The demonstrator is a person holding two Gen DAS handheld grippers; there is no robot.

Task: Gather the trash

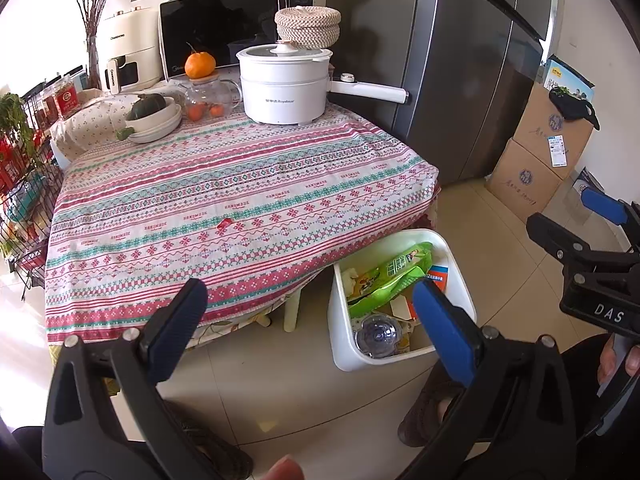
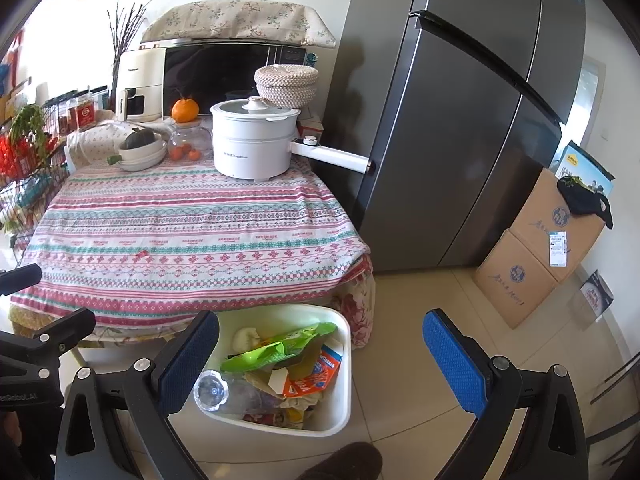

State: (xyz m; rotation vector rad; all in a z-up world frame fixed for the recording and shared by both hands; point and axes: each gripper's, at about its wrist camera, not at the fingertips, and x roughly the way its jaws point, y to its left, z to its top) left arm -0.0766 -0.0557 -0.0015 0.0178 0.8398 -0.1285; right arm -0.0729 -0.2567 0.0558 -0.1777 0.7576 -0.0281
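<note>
White bin on the floor at the near right corner of the table, partly tucked under the cloth's overhang. It holds trash: a green wrapper lying across the top, a clear plastic bottle at the near end, an orange-and-blue packet, and crumpled paper beneath. Left tool, fingers wide apart and holding nothing, hangs above the table edge and the bin; its right finger overlaps the bin's right rim in the left wrist view. Right tool, also spread and unloaded, sits directly over the bin, whose contents show between its fingers. Each tool appears at the border of the other's view. On the table's far side: a white electric pot with lid and long handle, a woven basket behind it, a glass teapot containing small oranges with a larger orange on its lid, and stacked bowls holding a dark squash. A microwave stands at the back; a grey fridge and stacked cardboard boxes stand to the right.
</note>
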